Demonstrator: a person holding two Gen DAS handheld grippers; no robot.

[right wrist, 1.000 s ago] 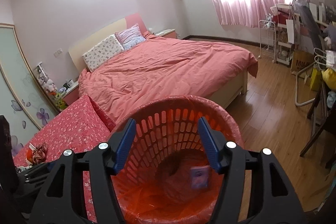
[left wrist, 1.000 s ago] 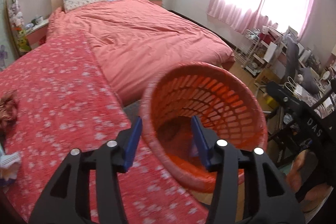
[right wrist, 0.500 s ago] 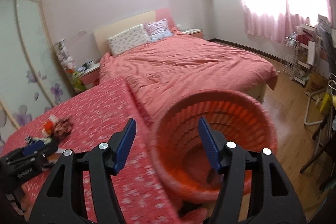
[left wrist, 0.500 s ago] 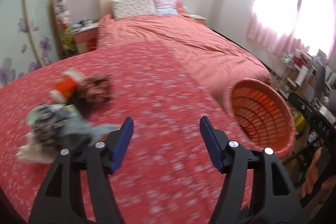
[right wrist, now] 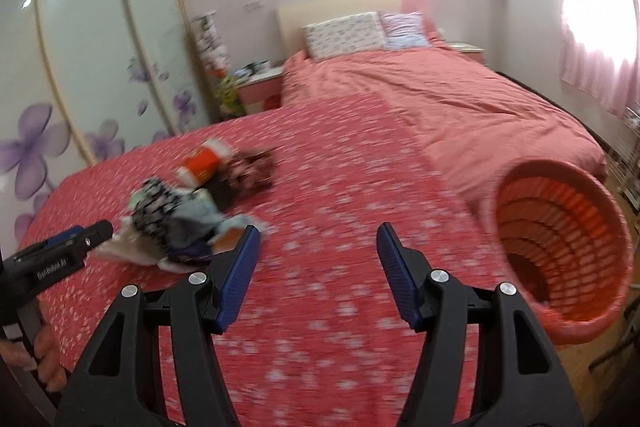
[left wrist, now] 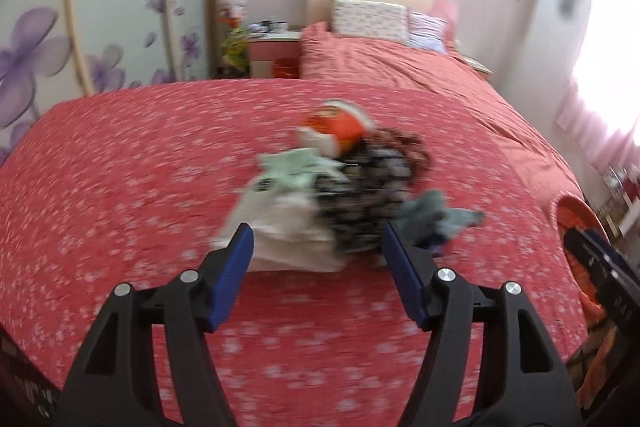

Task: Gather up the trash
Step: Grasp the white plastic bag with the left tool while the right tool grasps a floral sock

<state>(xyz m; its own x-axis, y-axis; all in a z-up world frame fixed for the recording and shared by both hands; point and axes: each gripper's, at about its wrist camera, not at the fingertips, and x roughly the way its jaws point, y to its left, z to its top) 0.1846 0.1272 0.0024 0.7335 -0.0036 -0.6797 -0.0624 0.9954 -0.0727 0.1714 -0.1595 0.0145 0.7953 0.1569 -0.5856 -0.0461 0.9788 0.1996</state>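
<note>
Only the right wrist view shows the orange basket's (right wrist: 560, 247) slatted inside.

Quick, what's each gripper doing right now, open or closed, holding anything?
Left gripper: open, empty, pointed at the trash pile on the red cloth.
Right gripper: open, empty, between the pile and the orange basket.

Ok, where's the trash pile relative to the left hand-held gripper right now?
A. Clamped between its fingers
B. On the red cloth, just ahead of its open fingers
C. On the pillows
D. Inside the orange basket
B: the trash pile lies on the red cloth just beyond the left hand-held gripper, whose jaws are open and empty.
</note>
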